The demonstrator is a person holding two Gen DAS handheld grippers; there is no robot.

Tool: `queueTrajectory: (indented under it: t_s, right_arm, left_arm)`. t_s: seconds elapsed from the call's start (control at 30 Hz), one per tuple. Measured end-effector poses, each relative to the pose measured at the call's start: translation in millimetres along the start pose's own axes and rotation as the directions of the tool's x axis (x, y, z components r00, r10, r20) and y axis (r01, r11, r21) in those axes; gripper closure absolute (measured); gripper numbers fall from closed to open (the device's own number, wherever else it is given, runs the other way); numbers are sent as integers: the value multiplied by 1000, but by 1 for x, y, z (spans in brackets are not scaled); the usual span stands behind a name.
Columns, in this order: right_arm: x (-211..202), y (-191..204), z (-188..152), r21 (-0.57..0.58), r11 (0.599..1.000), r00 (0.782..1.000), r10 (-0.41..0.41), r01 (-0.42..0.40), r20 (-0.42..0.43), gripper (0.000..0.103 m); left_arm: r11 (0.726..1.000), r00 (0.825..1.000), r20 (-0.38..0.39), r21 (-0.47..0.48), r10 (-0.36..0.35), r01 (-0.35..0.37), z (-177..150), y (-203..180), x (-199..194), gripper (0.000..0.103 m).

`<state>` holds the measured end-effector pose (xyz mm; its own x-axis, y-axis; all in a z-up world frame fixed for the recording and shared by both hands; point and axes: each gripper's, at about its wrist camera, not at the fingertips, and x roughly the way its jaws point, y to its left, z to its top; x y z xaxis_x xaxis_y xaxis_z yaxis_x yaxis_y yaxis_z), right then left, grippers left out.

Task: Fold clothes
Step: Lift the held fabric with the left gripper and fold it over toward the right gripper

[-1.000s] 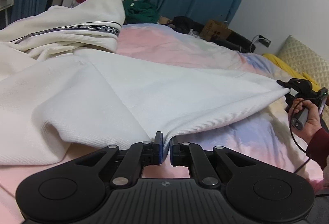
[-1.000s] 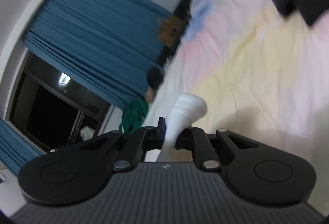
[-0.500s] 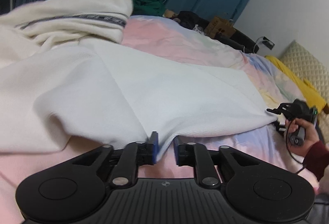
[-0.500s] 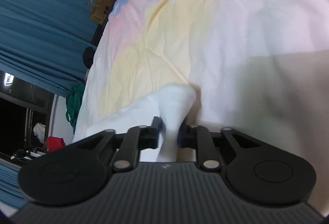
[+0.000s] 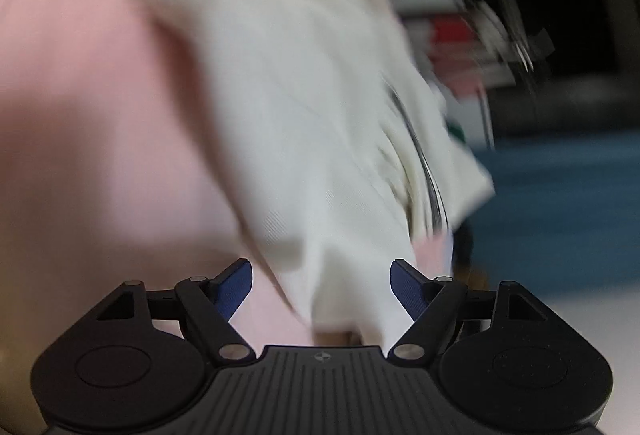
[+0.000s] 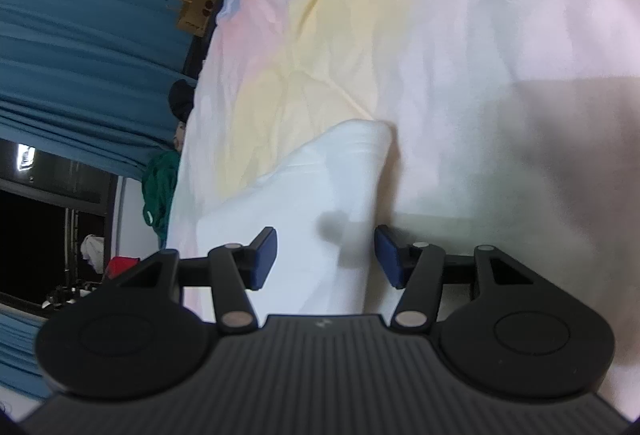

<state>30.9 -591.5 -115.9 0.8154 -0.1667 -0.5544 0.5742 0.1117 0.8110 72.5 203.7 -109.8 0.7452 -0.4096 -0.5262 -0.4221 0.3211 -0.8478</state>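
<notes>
Two hand-held grippers, left hand-held gripper [image 5: 321,283] and right hand-held gripper [image 6: 326,257], spread wide; one white garment [image 6: 320,195]

Left gripper [image 5: 321,281]: jaws spread wide, blue pads [image 5: 234,285] well apart, nothing clamped. White garment [image 5: 312,107]: heavily motion-blurred, bunched, lying across pink bedding [image 5: 80,95], lower edge dropping between the pads; contact with either pad cannot be told. Dark stripe [image 5: 424,163] along the garment's right folds. Blue curtain [image 5: 560,203] at right. Dark window area [image 5: 560,15] upper right, with a red item [image 5: 450,33], too blurred to identify.
</notes>
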Motion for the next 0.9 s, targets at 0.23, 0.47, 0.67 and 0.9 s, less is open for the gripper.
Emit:
queueTrajectory:
  t_s: [0.23, 0.47, 0.67, 0.9]
  right_arm:
    - [13, -12, 12, 63, 993, 994, 100, -103, 39, 46]
    - [30, -11, 17, 27, 995, 994, 90, -91, 58, 78]
    - [33, -21, 19, 104, 986, 986, 116, -129, 121, 97]
    - [10, -2, 19, 1, 993, 973, 119, -122, 199, 97]
  left_arm:
    - [998, 988, 150, -54, 26, -18, 21, 0, 14, 33]
    - [995, 974, 212, -71, 79, -65, 52, -7, 31, 74]
    - [996, 971, 222, -27, 94, -90, 63, -16, 13, 94]
    - [982, 959, 274, 147, 72, -116, 74, -53, -55, 97]
